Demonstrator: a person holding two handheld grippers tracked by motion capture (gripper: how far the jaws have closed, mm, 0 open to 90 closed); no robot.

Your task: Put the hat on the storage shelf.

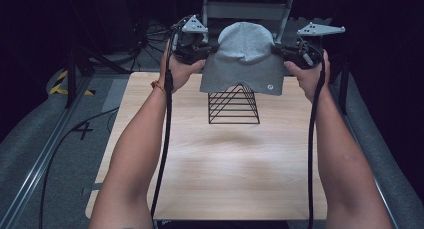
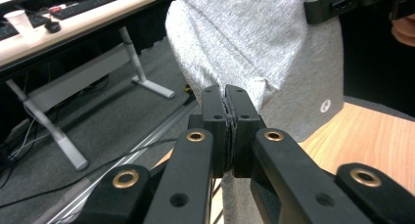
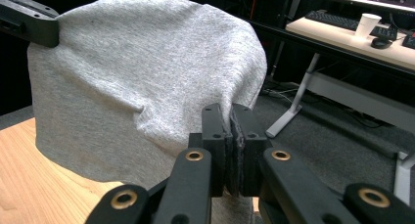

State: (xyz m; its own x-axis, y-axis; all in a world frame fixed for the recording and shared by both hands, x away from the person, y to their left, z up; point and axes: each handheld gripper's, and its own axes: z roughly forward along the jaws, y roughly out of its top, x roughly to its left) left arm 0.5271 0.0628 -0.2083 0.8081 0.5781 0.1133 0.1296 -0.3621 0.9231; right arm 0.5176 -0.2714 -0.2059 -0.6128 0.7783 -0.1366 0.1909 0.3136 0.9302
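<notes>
The grey beanie (image 1: 245, 59) is held stretched in the air above the black wire rack (image 1: 234, 105) at the far side of the worktop (image 1: 220, 164), with the jaws of the left gripper (image 2: 230, 94) and of the right gripper (image 3: 229, 114) each pressed together on a pinch of its fabric at opposite edges. Only a thin fold is seen in each pinch, so a slip on one side is judged possible if the hands are drawn further apart. Should the beanie be lowered off-centre, snagging on the rack's peak or tipping of the light rack is considered likely.

Grey carpet floor (image 2: 98, 116), dark room
</notes>
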